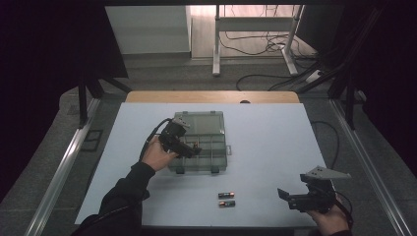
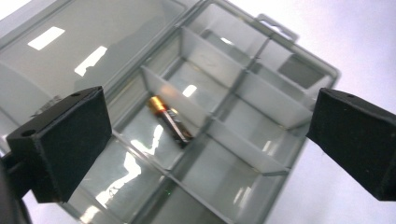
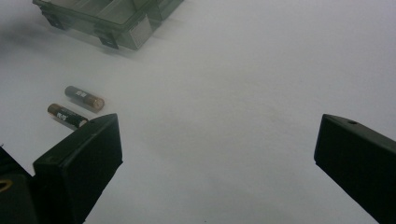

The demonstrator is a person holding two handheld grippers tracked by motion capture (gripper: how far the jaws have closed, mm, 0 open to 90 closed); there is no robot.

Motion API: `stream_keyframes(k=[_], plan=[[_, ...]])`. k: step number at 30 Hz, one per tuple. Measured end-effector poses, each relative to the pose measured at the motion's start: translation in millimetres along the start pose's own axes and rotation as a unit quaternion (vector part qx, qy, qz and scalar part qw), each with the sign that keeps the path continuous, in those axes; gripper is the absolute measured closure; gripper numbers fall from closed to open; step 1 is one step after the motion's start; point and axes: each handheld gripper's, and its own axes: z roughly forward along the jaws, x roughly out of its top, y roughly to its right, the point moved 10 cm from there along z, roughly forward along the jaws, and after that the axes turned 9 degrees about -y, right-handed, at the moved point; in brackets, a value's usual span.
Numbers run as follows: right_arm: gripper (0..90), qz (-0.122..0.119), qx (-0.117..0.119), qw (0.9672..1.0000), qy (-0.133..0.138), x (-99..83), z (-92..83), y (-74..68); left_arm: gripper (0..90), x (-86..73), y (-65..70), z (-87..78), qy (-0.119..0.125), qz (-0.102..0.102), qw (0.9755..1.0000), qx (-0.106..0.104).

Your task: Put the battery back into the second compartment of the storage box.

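A clear grey compartment box (image 1: pixel 216 147) lies with its lid folded back on the white table. My left gripper (image 1: pixel 194 148) hovers over the box's left compartments, open with nothing between its pads. In the left gripper view a copper-and-black battery (image 2: pixel 170 122) lies in one compartment of the box (image 2: pixel 261 93), below the open left gripper (image 2: pixel 212 133). Two more batteries (image 1: pixel 226 195) (image 1: pixel 226 203) lie side by side on the table in front of the box. My right gripper (image 1: pixel 287 198) rests at the front right, open and empty. In the right gripper view the two batteries (image 3: pixel 84 97) (image 3: pixel 67 115) lie ahead of the left jaw of the right gripper (image 3: pixel 219 163).
The white table top (image 1: pixel 275 142) has a wooden strip (image 1: pixel 211 97) along its far edge. Behind it stand a metal frame (image 1: pixel 216 44) and cables (image 1: pixel 255 46) on the floor. Aluminium rails (image 1: pixel 64 167) run along both sides.
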Motion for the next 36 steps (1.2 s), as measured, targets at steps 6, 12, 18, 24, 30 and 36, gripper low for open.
stream_keyframes(k=[6,12,18,24,30,36], plan=[[1.0,-0.001,0.001,1.0,0.0,0.0,-0.2,-0.3,0.0,-3.1,17.2,-4.7,-0.002,0.028,0.9996,0.003],[1.0,-0.002,0.001,1.0,0.001,0.1,-0.4,-0.7,0.0,-7.8,36.6,-3.1,-0.007,0.046,0.9988,-0.011],[1.0,-0.002,0.001,1.0,0.001,0.1,-0.5,-0.6,0.0,-11.3,49.0,-1.9,-0.017,0.054,0.9984,-0.008],[1.1,-0.002,0.0,1.0,0.001,0.0,-0.5,-0.6,0.0,-13.8,60.5,-1.6,-0.016,0.057,0.9982,-0.011],[1.3,-0.003,-0.001,1.0,0.001,0.0,-0.4,-0.5,0.7,-16.9,74.9,2.8,-0.032,0.076,0.9965,-0.012],[1.3,-0.005,-0.001,1.0,-0.001,-0.2,0.2,-0.6,7.7,-18.2,92.3,10.8,-0.043,0.098,0.9941,-0.016]])
